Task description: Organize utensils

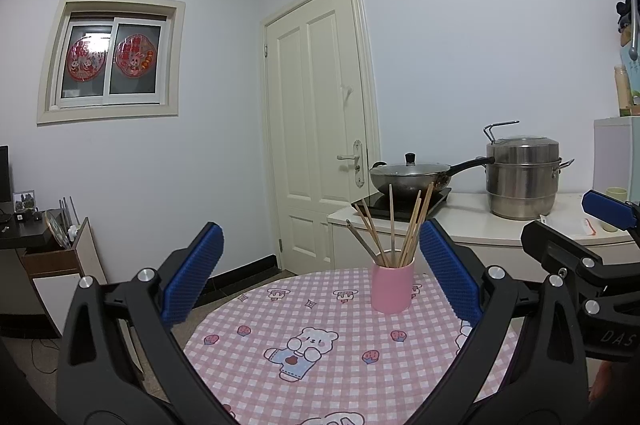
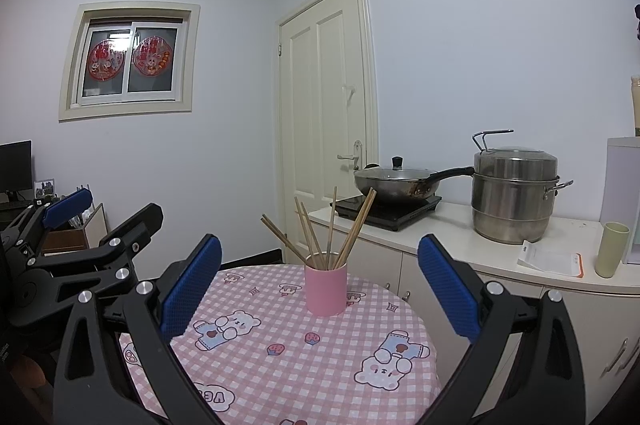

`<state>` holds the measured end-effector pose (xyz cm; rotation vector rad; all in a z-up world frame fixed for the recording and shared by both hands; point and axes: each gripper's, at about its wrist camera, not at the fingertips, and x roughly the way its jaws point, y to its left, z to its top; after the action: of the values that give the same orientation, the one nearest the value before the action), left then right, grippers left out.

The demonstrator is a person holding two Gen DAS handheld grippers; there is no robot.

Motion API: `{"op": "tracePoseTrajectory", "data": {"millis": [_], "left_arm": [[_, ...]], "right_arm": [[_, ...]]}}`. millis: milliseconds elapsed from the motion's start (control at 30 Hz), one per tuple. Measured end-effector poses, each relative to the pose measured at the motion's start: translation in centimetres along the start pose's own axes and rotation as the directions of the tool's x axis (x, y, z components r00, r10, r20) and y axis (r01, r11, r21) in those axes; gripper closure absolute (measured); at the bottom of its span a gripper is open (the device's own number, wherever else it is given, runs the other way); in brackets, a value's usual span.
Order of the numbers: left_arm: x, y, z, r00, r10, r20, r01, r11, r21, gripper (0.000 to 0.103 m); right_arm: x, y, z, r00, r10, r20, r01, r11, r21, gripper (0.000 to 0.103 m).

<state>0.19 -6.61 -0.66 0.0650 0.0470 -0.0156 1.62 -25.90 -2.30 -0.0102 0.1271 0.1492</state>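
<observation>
Where the pink cup (image 1: 392, 287) stands upright toward the far side of my round table (image 1: 320, 365), the chopsticks (image 1: 394, 229) fan out of its mouth, leaning in several directions with their lower ends inside. The cup sits on a pink checked tablecloth (image 2: 288, 357) printed with bears and strawberries, and nothing else lies on it. My left gripper (image 1: 320, 273) hangs above the near edge with its jaws spread wide and nothing between them; the cup shows in the gap, nearer the right blue pad, untouched. My right gripper (image 2: 320, 281) is likewise wide open and empty, held just beside the left one, with the cup between its pads but well ahead of them. Beyond the table a white counter (image 2: 460, 241) carries a lidded wok (image 2: 394, 181) on a black cooktop (image 2: 384, 211), a steel steamer pot (image 2: 514, 195) and a pale green cup (image 2: 611, 249). A cream door (image 1: 316, 129) stands shut behind.
</observation>
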Motion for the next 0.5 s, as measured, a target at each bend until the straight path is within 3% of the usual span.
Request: {"op": "tracePoseTrajectory", "data": {"millis": [500], "left_arm": [[0.1,-0.03,-0.19,1.0,0.002,-0.007,-0.002,1.0,0.001,0.006]], "right_arm": [[0.0,0.07,-0.07,1.0,-0.001,-0.004,0.001,1.0,0.0,0.008]]}}
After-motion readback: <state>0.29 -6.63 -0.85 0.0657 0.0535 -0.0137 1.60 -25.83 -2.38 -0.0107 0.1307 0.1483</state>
